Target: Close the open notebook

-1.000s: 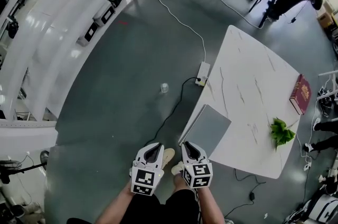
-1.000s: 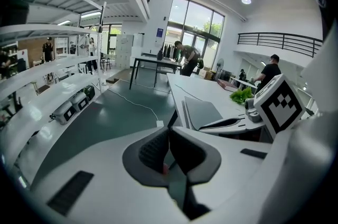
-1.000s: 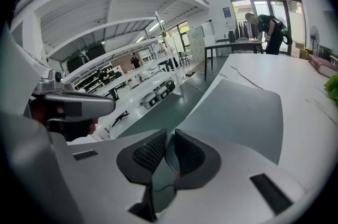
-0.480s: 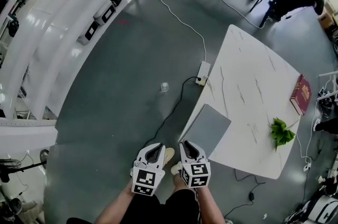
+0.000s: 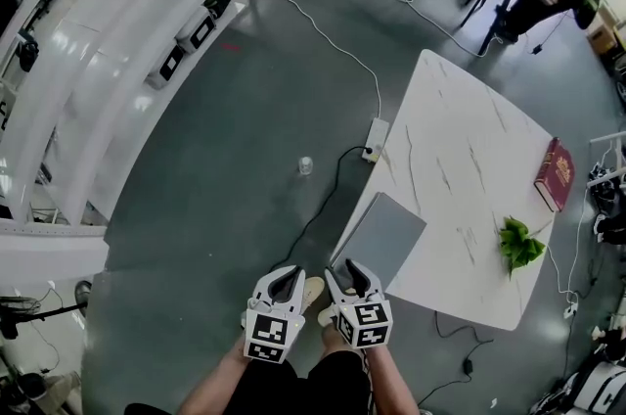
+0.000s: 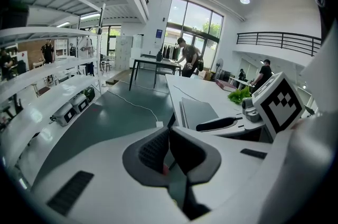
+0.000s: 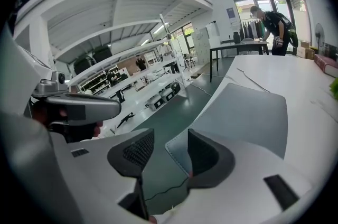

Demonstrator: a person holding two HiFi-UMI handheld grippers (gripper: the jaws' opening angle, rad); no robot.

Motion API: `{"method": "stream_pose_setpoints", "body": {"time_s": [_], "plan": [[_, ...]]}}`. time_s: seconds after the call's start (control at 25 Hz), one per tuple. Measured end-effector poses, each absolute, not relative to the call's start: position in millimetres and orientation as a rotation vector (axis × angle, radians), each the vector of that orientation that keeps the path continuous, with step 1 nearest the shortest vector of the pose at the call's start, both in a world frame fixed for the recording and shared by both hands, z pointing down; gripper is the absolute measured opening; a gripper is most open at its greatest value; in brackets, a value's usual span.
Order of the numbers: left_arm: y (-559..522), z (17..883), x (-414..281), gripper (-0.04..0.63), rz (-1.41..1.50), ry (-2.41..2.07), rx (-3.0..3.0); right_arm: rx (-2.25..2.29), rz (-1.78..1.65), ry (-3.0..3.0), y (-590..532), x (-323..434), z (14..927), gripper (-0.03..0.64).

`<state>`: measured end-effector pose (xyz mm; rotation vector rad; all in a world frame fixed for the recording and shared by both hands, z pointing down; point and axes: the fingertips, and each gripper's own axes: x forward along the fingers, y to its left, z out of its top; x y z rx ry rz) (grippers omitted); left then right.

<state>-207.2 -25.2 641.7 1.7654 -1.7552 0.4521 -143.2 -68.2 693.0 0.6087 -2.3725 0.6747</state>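
Head view shows the grey notebook [image 5: 380, 237] lying flat, cover down, on the table's [image 5: 460, 168] near corner, at one o'clock from the right gripper [image 5: 350, 268]. That gripper's jaws have just been opening wide, and the notebook's corner sits between them unpressed, which fits either a release or a reach. The left gripper [image 5: 285, 276] hangs alongside, jaws together and empty.

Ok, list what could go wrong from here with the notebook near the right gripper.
1. The notebook lies along the table's edge. The right gripper, whose jaws have just been opening at its near corner, might nudge it off.
2. A black cable crosses the floor near the person's feet, a possible trip hazard.
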Motion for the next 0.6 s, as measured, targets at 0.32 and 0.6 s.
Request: {"method": "stream_pose_setpoints", "body": {"time_s": [0.32, 0.6], "plan": [[-26, 616, -208, 0.028, 0.448, -1.780, 1.801, 0.668, 0.638, -2.400, -72, -134, 666, 0.212], [-35, 578, -187, 0.028, 0.443, -1.771, 1.899, 0.767, 0.601, -2.431, -82, -110, 626, 0.202]]}}
